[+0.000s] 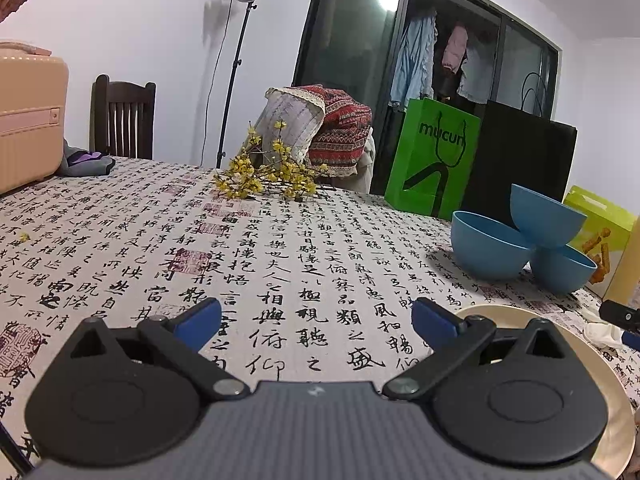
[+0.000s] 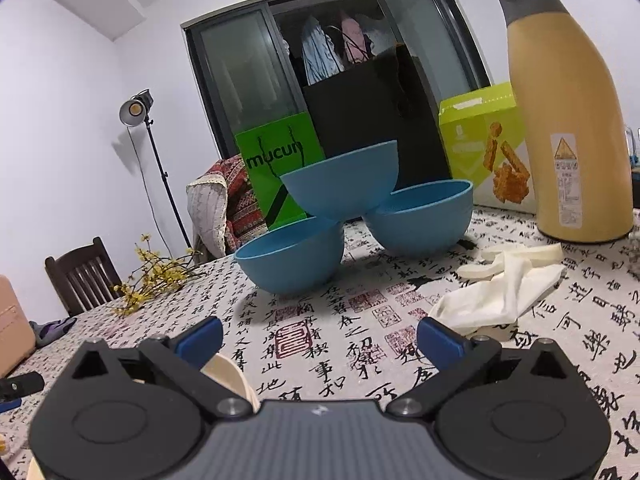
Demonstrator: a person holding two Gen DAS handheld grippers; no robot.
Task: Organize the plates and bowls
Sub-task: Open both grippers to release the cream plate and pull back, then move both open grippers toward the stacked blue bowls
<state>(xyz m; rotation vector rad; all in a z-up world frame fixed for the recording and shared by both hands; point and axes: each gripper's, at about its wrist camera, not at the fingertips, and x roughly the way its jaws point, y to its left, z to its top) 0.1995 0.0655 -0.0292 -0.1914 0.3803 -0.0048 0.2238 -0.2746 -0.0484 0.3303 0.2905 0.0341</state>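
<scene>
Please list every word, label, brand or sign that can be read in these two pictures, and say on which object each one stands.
"mucun": brand on the green paper bag, readable in both views.
Tablecloth: printed Chinese calligraphy with red seal stamps, too stylised to quote reliably.
Yellow-green box: small logo and text, too blurred to read.
Tan flask: sticker with a warning triangle; its print is too small to read.
Blue bowls: no text.

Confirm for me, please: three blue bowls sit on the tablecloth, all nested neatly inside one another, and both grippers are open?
Not quite. The bowls are not nested: the top bowl rests tilted across the rims of two side-by-side bowls, as the right wrist view shows. Both grippers are open.
</scene>
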